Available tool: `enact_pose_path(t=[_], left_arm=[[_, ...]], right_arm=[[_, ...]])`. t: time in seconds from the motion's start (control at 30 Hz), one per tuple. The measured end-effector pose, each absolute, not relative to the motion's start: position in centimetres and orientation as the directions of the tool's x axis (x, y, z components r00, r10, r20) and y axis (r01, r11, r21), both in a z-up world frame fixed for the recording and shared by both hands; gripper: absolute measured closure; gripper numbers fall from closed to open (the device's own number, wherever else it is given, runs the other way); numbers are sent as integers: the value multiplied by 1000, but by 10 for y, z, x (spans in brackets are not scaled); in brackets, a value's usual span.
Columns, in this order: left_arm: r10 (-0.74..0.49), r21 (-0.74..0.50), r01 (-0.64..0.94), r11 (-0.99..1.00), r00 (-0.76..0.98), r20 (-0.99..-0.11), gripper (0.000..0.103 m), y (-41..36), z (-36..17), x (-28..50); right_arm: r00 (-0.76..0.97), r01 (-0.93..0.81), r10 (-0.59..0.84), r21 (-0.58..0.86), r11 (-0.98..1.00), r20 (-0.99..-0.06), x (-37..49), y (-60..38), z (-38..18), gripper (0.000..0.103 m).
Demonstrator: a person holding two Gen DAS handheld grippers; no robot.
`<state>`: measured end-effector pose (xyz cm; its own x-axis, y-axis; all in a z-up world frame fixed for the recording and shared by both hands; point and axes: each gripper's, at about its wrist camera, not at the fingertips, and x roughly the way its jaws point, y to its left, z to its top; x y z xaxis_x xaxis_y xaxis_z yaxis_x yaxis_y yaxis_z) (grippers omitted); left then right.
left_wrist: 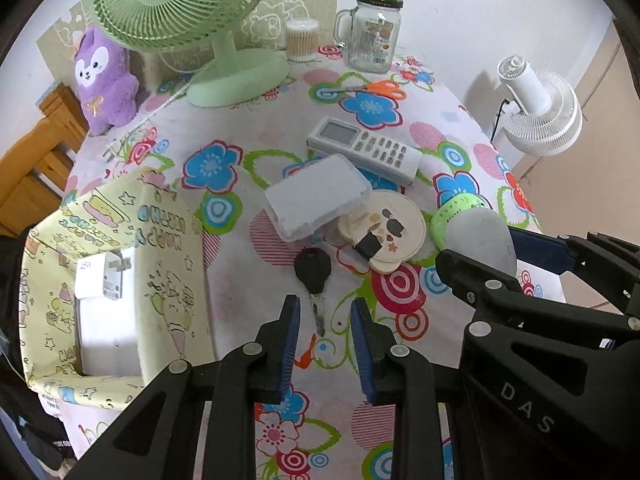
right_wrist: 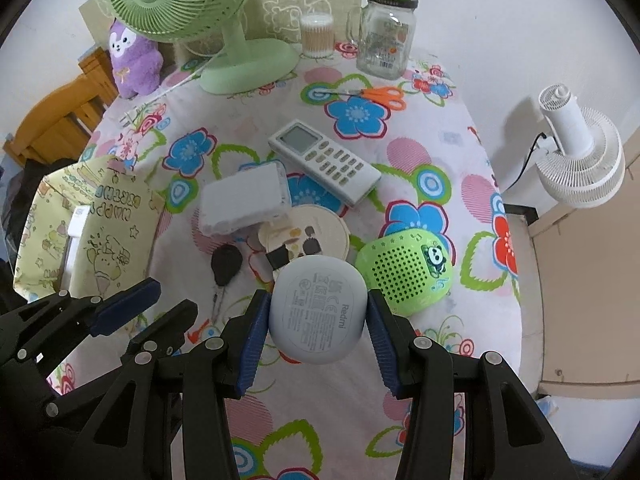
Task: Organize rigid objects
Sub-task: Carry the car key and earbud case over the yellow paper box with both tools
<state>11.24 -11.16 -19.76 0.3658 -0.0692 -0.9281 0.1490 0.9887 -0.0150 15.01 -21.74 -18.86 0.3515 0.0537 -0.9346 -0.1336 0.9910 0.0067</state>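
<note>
My right gripper [right_wrist: 318,312] is shut on a grey Redmi earbud case [right_wrist: 316,308], held above the flowered tablecloth; the case also shows in the left wrist view [left_wrist: 480,240]. My left gripper [left_wrist: 325,312] is open and empty, its fingers either side of the blade of a black car key [left_wrist: 313,270]. A clear plastic box [left_wrist: 316,196], a white remote [left_wrist: 364,148], a round bear-shaped coaster [left_wrist: 396,232] and a green speaker [right_wrist: 404,268] lie close by. A yellow open box [left_wrist: 116,272] with white packets inside stands at the left.
A green desk fan [left_wrist: 188,20], purple plush [left_wrist: 106,80], cotton swab jar [left_wrist: 302,40], glass mug jar [left_wrist: 372,36] and orange scissors [left_wrist: 380,89] sit at the back. A white floor fan [left_wrist: 540,108] stands beyond the table's right edge. A wooden chair [left_wrist: 32,152] is at left.
</note>
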Motion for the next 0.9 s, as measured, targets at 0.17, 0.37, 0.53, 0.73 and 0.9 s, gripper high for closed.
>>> enact_pose_path(t=[0.17, 0.37, 0.53, 0.73, 0.9], left_arm=[[-68, -27, 127, 992, 337, -939, 65, -109, -213, 120], [-57, -17, 128, 992, 313, -948, 61, -110, -235, 134], [-42, -5, 129, 992, 283, -958, 59, -109, -253, 144], [-20, 22, 145, 989, 280, -960, 54, -113, -264, 156], [-23, 17, 135, 991, 295, -955, 54, -111, -263, 165]], right_arm=[[336, -121, 51, 11, 993, -940, 154, -224, -200, 52], [317, -109, 54, 20, 994, -947, 163, -231, -218, 52], [296, -88, 66, 41, 995, -953, 171, -235, -235, 52], [279, -60, 76, 62, 996, -957, 181, -242, -248, 52], [263, -65, 67, 52, 997, -962, 187, -241, -255, 52]])
